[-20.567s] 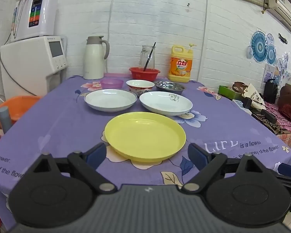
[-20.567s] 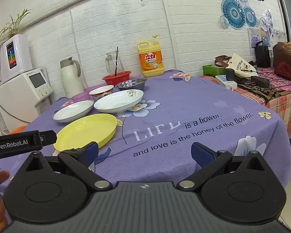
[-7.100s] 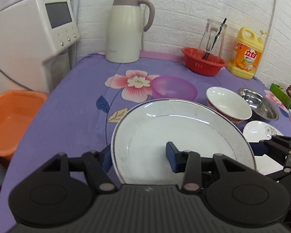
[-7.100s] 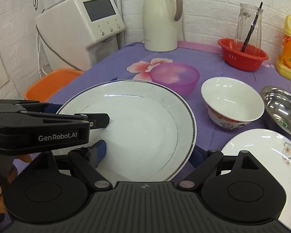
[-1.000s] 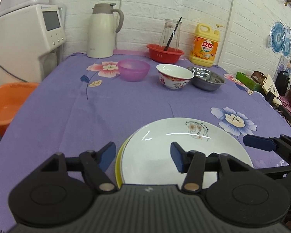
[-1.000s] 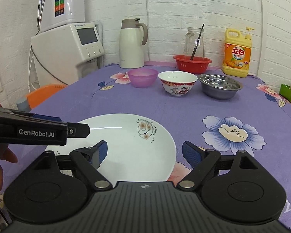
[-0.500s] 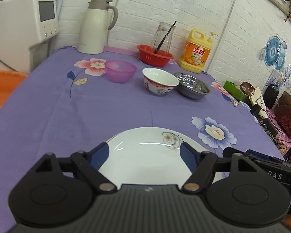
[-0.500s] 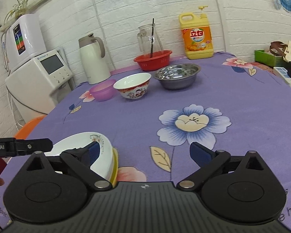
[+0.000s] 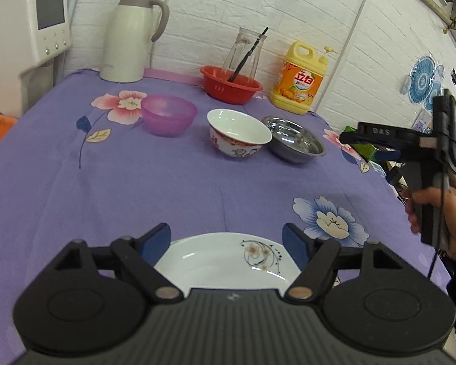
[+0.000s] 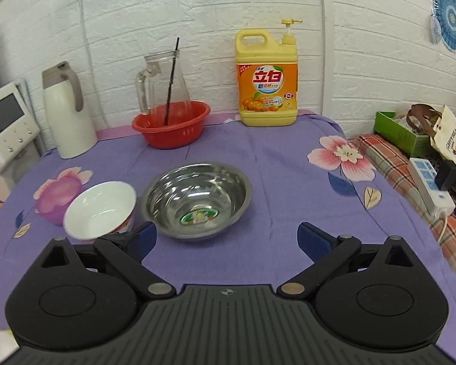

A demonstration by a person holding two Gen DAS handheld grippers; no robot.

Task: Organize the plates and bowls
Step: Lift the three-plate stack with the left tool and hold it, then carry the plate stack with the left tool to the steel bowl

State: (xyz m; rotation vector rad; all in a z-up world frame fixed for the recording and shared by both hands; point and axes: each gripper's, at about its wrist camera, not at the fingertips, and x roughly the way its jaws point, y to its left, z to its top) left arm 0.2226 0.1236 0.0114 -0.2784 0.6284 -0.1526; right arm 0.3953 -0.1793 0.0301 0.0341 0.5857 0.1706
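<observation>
Nearest, the left gripper point(image 9: 226, 238) hangs with fingers apart over the white floral plate point(image 9: 228, 261), gripping nothing. The right gripper point(image 10: 226, 237), fingers also spread and empty, faces the steel bowl point(image 10: 197, 200), which sits mid-table, shiny, right of the white bowl point(image 10: 100, 210). Best pinch its near rim squarely; thin metal may slip

We see both views evenly and brightly lit from above, shadows soft. Highlights glint off the steel bowl point(image 10: 196, 201) ahead of the right gripper point(image 10: 227, 238) and the white plate point(image 9: 225, 263). Fisheye bends the walls; edges darken and blur slightly.
</observation>
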